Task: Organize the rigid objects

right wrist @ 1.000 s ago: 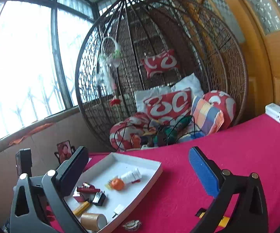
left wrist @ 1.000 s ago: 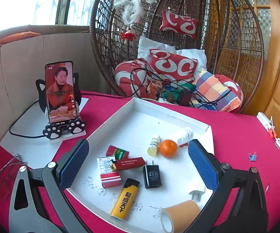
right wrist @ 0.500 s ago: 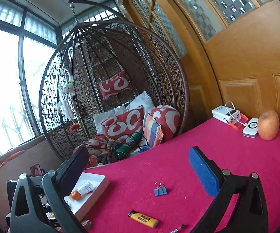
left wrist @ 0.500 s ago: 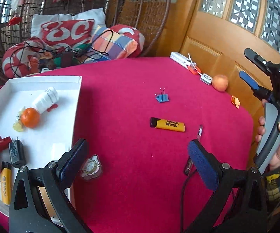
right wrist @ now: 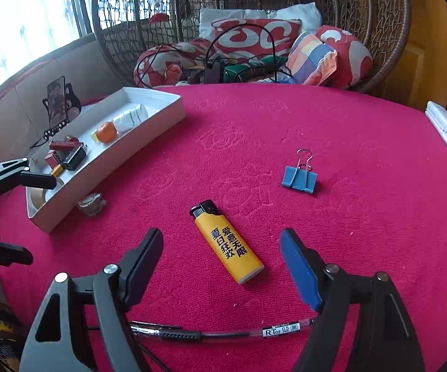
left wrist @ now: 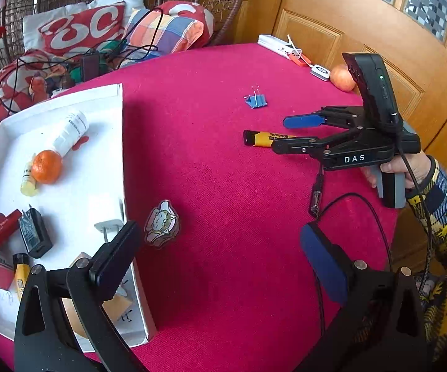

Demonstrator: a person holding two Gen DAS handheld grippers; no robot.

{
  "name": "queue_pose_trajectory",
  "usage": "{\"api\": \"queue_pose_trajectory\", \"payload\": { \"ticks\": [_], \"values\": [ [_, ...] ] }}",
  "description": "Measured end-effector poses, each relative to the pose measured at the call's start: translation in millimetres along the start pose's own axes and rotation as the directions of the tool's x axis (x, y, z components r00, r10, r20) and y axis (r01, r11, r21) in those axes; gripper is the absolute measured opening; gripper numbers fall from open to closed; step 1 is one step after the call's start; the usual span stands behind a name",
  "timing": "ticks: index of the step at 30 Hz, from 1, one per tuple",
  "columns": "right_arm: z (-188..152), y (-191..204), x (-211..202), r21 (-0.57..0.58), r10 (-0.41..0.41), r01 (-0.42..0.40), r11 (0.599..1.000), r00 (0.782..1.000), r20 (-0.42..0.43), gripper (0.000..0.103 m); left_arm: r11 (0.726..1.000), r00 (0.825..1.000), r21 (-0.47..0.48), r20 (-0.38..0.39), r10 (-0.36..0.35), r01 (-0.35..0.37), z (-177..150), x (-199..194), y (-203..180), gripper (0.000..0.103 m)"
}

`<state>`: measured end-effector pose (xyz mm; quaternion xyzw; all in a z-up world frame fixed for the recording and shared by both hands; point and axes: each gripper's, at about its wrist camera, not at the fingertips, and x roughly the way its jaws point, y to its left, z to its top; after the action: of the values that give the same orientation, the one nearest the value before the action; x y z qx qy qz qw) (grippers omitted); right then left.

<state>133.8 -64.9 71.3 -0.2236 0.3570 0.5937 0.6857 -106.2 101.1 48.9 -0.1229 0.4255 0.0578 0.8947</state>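
The yellow lighter (right wrist: 227,245) lies flat on the red tablecloth (right wrist: 347,217), well apart from the white tray (right wrist: 149,130) and on its right. The right gripper (right wrist: 221,266) stands wide open and holds nothing; the lighter sits between its fingers, long axis slanting away to the left, black cap farthest. The left gripper (left wrist: 220,248), also wide open and empty, hovers beside the tray's near corner, far from the lighter. The right hand is judged better placed to grasp it.

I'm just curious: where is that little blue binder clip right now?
The blue binder clip lies on the red tablecloth, up and right of the yellow lighter, well right of the white tray.
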Motion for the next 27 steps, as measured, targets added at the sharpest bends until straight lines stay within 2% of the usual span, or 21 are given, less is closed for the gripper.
{"api": "queue_pose_trajectory", "payload": {
  "ticks": [2,5,10,14,16,18,19,20,21,22,24,25,27],
  "values": [
    [0,0,12,0.004,-0.012,0.012,1.0,0.999,-0.043,0.054,1.0,1.0,-0.011,-0.017,-0.012,0.012,1,7,2,0.103],
    [-2,3,9,0.005,-0.011,0.011,1.0,0.999,-0.031,0.05,1.0,0.999,0.006,-0.046,-0.019,0.019,7,23,-7,0.103],
    [-10,-6,3,0.068,0.021,-0.022,0.997,1.0,0.01,0.05,0.994,0.99,0.044,-0.092,0.106,-0.102,20,53,-14,0.103],
    [-10,-10,3,0.118,0.04,-0.043,0.992,0.999,0.03,0.05,0.984,0.978,0.084,-0.123,0.167,-0.157,22,66,-19,0.103],
    [-9,-9,3,0.119,0.04,-0.044,0.992,0.999,0.03,0.05,0.982,0.976,0.111,-0.139,0.169,-0.155,17,67,-24,0.103],
    [-8,-9,3,0.122,0.041,-0.045,0.992,0.999,0.03,0.05,0.988,0.982,0.107,-0.136,0.128,-0.113,12,60,-30,0.103],
    [-9,-9,2,0.125,0.043,-0.047,0.991,0.999,0.031,0.05,0.994,0.989,0.096,-0.136,0.066,-0.053,10,54,-35,0.103],
    [-9,-10,2,0.129,0.047,-0.05,0.99,0.998,0.032,0.05,0.996,0.988,0.073,-0.15,-0.033,0.045,7,49,-38,0.103],
    [-10,-10,2,0.134,0.05,-0.055,0.989,0.998,0.034,0.05,0.991,0.979,0.048,-0.163,-0.119,0.129,3,45,-42,0.103],
    [-10,-11,1,0.138,0.054,-0.058,0.989,0.998,0.036,0.05,0.989,0.98,0.055,-0.153,-0.125,0.135,0,41,-47,0.103],
    [-11,-11,1,0.141,0.057,-0.062,0.988,0.998,0.037,0.05,0.993,0.994,0.121,-0.11,0.019,-0.006,-2,35,-52,0.103],
    [-10,-11,1,0.139,0.056,-0.061,0.988,0.998,0.037,0.05,0.99,0.995,0.131,-0.077,0.071,-0.06,0,30,-49,0.103],
    [-10,-9,2,0.133,0.051,-0.055,0.99,0.998,0.033,0.05,0.993,0.996,0.087,-0.029,0.084,-0.081,8,19,-34,0.103]
  ]
}}
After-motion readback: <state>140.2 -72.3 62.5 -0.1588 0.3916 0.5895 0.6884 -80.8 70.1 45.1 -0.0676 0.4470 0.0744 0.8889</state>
